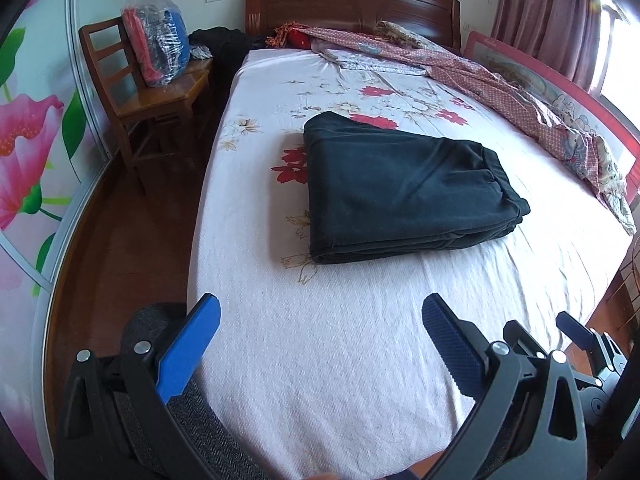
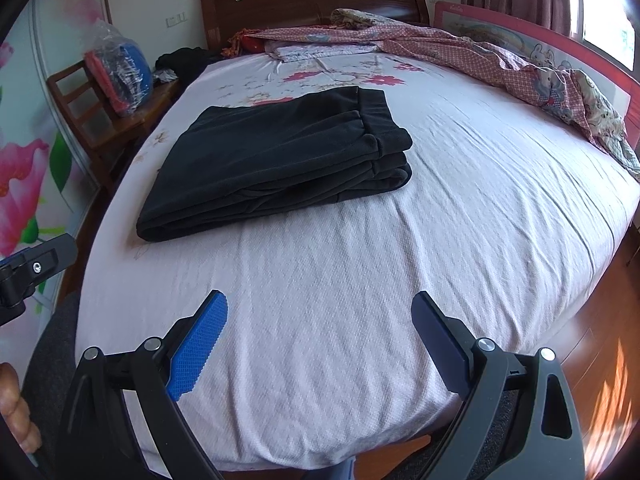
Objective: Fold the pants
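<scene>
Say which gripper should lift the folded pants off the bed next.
Left, marginally: the pants lie nearly straight ahead of the open left gripper; from the open right gripper they sit off to its left.

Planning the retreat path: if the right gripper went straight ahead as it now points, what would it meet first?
Probably the white floral bedsheet first; beyond it lies the folded black fleece pants, slightly left. The right gripper is open and empty; depth is unclear.

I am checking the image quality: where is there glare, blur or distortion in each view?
Left wrist view: the window at the right edge is blown out white, and the fisheye bends the bed edges. Right wrist view: the window glares too, sunlight patches mark the floor, and the wardrobe door at the left is smeared. The black pants look sharp in both.
</scene>
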Demonstrator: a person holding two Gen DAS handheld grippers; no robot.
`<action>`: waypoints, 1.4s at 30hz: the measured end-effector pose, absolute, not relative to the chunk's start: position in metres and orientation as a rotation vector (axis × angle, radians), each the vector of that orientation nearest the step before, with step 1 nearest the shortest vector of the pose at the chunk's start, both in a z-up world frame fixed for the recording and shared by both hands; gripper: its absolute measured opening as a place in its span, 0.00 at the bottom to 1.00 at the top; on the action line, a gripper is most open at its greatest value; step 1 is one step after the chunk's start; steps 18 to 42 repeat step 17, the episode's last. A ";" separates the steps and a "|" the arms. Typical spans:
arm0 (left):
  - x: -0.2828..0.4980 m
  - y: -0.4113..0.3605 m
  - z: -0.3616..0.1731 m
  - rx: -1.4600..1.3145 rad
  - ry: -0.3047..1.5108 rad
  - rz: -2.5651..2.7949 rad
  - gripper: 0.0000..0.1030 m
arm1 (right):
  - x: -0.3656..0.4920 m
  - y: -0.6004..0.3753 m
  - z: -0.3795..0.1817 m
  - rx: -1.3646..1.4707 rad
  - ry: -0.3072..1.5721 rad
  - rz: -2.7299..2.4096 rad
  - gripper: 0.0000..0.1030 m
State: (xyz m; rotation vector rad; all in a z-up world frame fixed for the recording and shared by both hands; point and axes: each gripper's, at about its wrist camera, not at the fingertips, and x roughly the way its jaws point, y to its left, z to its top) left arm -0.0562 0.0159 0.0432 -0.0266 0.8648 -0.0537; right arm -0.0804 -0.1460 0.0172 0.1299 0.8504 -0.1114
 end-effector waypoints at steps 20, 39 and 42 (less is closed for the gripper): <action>-0.056 0.008 0.035 0.011 0.921 -0.061 0.98 | -0.081 -0.149 0.016 0.151 0.854 -0.109 0.90; -0.056 0.008 0.035 0.011 0.921 -0.061 0.98 | -0.081 -0.149 0.016 0.151 0.854 -0.109 0.90; -0.056 0.008 0.035 0.011 0.921 -0.061 0.98 | -0.081 -0.149 0.016 0.151 0.854 -0.109 0.90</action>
